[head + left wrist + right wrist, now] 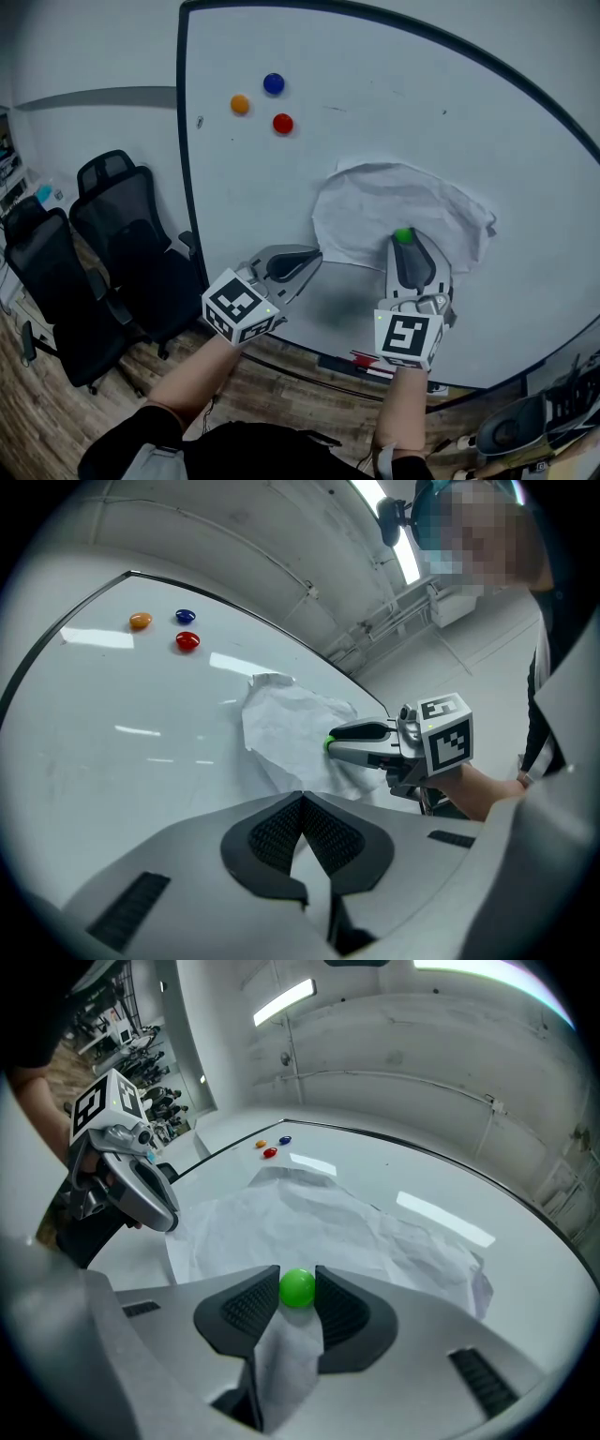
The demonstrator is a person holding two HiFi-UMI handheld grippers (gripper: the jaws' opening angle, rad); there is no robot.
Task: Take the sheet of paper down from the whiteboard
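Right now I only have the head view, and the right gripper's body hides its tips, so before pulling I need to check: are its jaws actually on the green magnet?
Observer: Yes. In the right gripper view, the right gripper has its jaws pressed on the green magnet from both sides, over the sheet of paper.
Operator: And the left one?
Observer: The left gripper view shows the left gripper with its jaws together at the paper's edge. I cannot tell whether they pinch it.

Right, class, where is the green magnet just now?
Head view: the green magnet sits right of centre on the whiteboard, against the crumpled sheet of paper, clamped in the right gripper.
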